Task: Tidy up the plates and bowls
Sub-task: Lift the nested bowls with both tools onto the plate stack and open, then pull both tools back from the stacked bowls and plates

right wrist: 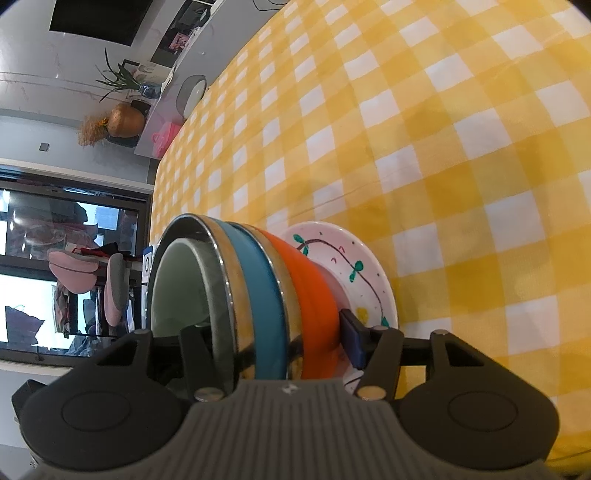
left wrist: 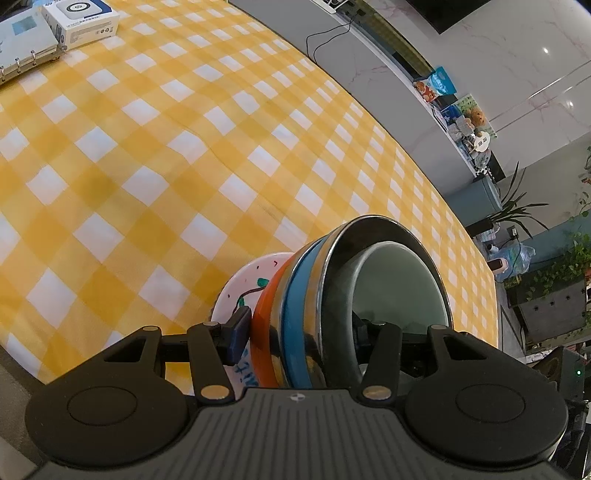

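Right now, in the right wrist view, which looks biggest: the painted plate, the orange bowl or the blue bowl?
1. Blue bowl and orange bowl: too alike, and very close to the camera.
2. Painted plate: looks smaller, but partly hidden.

A table under a yellow-and-white checked cloth

The checked tablecloth [left wrist: 155,155] covers the whole table top, with a few shallow creases across its middle. At the far corner in the left wrist view lie a ring binder [left wrist: 22,44] and, touching it, a white box [left wrist: 81,20]. A white plate with painted green leaves [right wrist: 343,266] sits near the table's edge.
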{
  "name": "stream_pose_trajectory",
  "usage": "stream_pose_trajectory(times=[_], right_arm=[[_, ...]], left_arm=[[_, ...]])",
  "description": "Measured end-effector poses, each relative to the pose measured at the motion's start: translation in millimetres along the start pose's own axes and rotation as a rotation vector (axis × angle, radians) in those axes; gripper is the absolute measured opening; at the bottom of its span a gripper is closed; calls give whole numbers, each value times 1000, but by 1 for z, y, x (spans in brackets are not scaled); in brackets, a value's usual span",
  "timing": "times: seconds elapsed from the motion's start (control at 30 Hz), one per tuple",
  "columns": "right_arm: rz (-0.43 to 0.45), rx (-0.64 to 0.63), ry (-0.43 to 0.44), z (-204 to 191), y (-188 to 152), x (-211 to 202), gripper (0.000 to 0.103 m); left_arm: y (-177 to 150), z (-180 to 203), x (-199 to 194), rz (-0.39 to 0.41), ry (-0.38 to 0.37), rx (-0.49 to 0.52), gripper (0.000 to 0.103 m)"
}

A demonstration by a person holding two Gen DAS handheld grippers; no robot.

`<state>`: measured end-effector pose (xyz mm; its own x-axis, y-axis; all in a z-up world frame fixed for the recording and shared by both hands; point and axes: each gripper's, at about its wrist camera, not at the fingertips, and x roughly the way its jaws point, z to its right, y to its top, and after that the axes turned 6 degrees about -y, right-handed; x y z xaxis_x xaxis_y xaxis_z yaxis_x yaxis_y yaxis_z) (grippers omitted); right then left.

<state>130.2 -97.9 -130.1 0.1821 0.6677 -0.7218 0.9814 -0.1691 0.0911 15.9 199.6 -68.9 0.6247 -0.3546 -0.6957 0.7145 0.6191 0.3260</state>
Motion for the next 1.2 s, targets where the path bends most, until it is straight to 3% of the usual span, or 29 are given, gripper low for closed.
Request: stream_pose_trajectory(times=[0.07, 0.17, 0.4, 0.47, 0.6, 0.73, 0.93, 1.2], right_arm=[[0, -9, -2, -2, -1, -1, 60], [-6, -7, 8, -3, -3, -1, 67], [4, 19, 16, -9, -8, -10, 83], [9, 9, -4, -13, -8, -12, 85], [104, -89, -78, -33, -9, -26, 86], [157, -122, -75, -45, -9, -43, 86], [286, -237, -133, -58, -23, -76, 86], [578, -451, -249, -65, -64, -139, 86]], left_arm=[[0, 1, -1, 13, 7, 12, 60], [1, 1, -6, 51, 24, 20, 76], [5, 0, -21, 112, 11, -1, 80], [4, 3, -21, 117, 13, 12, 80], [-1, 10, -29, 147, 31, 28, 80], [-5, 25, -45, 205, 48, 83, 80], [-23, 63, -75, 330, 52, 266, 78], [-73, 121, -110, 519, 76, 602, 78]])
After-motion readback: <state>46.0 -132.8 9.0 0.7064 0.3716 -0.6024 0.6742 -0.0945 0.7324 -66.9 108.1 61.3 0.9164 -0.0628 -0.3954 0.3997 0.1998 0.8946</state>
